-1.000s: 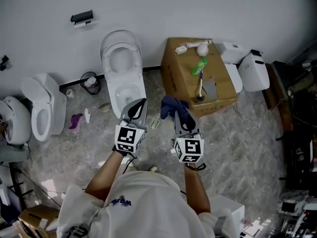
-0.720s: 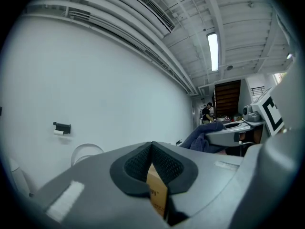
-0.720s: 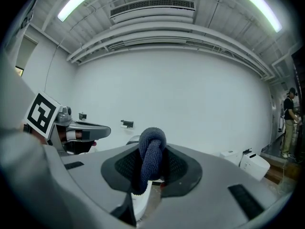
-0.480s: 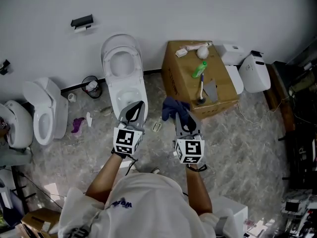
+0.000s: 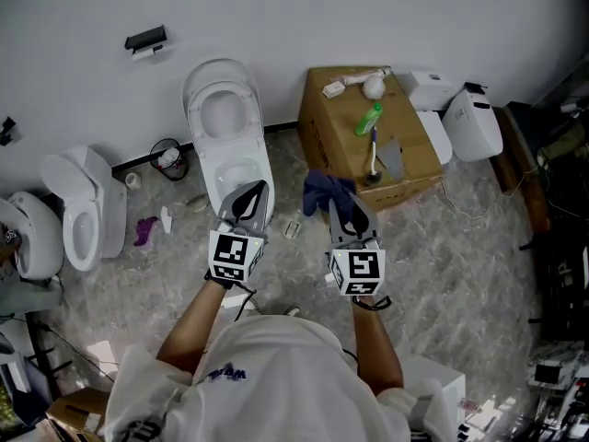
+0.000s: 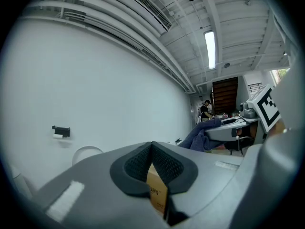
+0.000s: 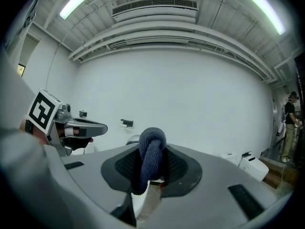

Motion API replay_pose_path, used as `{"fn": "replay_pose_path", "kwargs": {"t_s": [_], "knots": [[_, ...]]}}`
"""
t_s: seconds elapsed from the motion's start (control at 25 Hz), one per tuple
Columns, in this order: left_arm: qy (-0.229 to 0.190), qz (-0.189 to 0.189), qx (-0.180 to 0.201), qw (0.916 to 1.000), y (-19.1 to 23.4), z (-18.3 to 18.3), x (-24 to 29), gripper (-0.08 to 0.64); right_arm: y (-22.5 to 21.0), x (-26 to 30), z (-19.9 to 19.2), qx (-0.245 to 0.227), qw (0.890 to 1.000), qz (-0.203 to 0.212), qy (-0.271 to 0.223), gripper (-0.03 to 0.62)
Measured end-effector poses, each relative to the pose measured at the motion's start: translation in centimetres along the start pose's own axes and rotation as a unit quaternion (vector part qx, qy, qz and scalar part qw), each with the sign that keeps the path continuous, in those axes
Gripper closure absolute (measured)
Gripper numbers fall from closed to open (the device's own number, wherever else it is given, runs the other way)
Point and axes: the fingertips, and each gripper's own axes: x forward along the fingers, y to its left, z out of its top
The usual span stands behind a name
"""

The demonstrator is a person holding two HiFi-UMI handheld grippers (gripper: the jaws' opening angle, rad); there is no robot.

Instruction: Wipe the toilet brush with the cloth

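Change: both grippers stayed nearly where they were.
Left gripper [image 6: 151, 148]: its jaws were pressed together, holding nothing.
Right gripper [image 7: 153, 175]: I pinched the dark blue cloth [image 7: 151, 149] tight.
Toilet brush [image 5: 373, 157]: stood on the cardboard box [image 5: 333, 132], apart from the cloth.

My cloth [image 5: 322, 193] is dark blue with a nubbly weave. It is pinched between the closed jaws of my right gripper [image 5: 344, 215]. One rolled fold stands up above the pads, and the rest hangs in a loose bunch off the tips, in the air just off the near left corner of the cardboard box [image 5: 329, 136]. My toilet brush [image 5: 373, 157] stands on top of that box, close to its near edge. It is upright, with a slim pale handle rising from a small dark base, and it is apart from the cloth.
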Motion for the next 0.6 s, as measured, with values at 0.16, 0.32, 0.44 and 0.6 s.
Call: {"fn": "replay_pose_path", "kwargs": {"t_s": [0.16, 0.32, 0.44, 0.6], "knots": [[0.003, -0.004, 0.0, 1.0, -0.3, -0.1, 0.3, 0.56, -0.5, -0.1, 0.1, -0.001, 1.0, -0.004, 0.001, 0.492], [0.007, -0.01, 0.0, 0.9999, -0.8, -0.4, 0.2, 0.56, -0.8, -0.5, 0.1, -0.003, 1.0, -0.008, 0.002, 0.492], [0.007, -0.01, -0.001, 0.9999, -0.9, -0.3, 0.0, 0.56, -0.8, -0.8, 0.3, -0.004, 1.0, -0.009, 0.001, 0.492], [0.004, -0.01, 0.0, 0.9999, -1.1, -0.2, -0.1, 0.56, -0.9, -1.1, 0.4, -0.004, 1.0, -0.011, -0.002, 0.492]]}}
